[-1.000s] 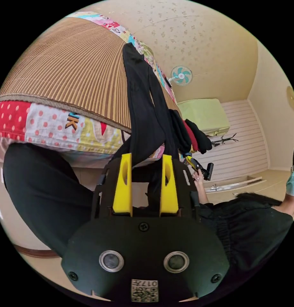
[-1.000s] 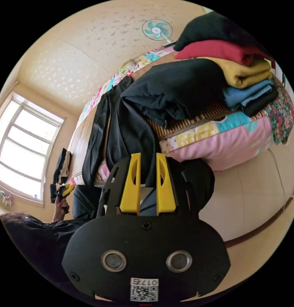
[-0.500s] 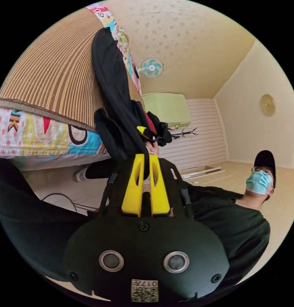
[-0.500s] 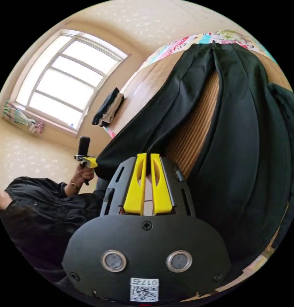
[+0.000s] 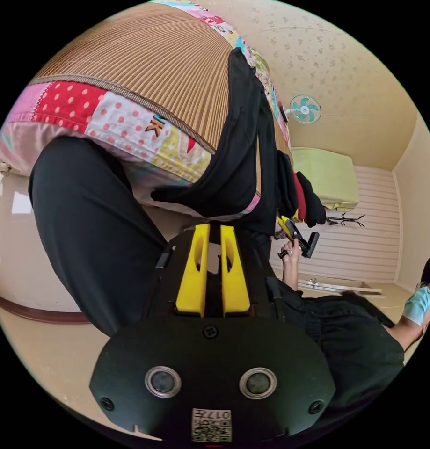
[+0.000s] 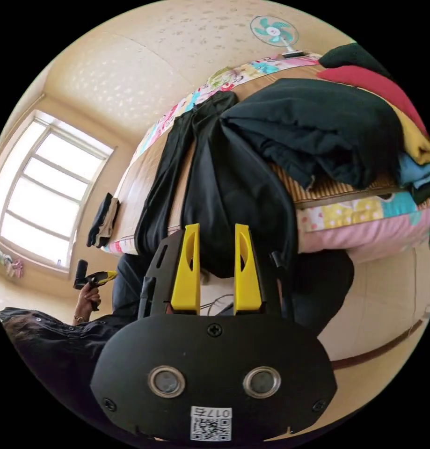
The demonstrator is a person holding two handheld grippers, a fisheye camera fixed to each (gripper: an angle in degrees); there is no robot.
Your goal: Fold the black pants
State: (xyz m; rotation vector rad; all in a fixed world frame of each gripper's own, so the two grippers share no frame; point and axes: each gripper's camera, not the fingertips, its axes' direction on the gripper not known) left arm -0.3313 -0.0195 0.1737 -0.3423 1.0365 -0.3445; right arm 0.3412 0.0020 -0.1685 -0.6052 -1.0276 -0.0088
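The black pants [image 5: 238,154] lie across the striped brown mat [image 5: 144,56] of a bed, and their end hangs over the quilted side. My left gripper [image 5: 215,229] sits just below that hanging edge, jaws nearly together. I cannot tell whether cloth is caught between them. In the right gripper view the pants [image 6: 224,187] run down the mat as two legs. My right gripper [image 6: 217,229] is open, and the drooping end of the pants sits between its jaws without being pinched. A hand holds the left gripper [image 6: 100,278] low beside the bed. The right gripper [image 5: 294,234] shows near the bed's corner.
A stack of folded clothes [image 6: 364,121] in black, red, yellow and blue stands on the mat beside the pants. A small folded pile [image 6: 102,220] lies near the window [image 6: 46,187]. The person's leg [image 5: 93,234] and torso [image 5: 346,336] are close to the bed. A fan [image 5: 304,108] stands behind.
Both views have swung back down below the bed's edge. My right gripper has gone from shut to open. My left gripper, open a second ago, has stayed shut since half a second ago.
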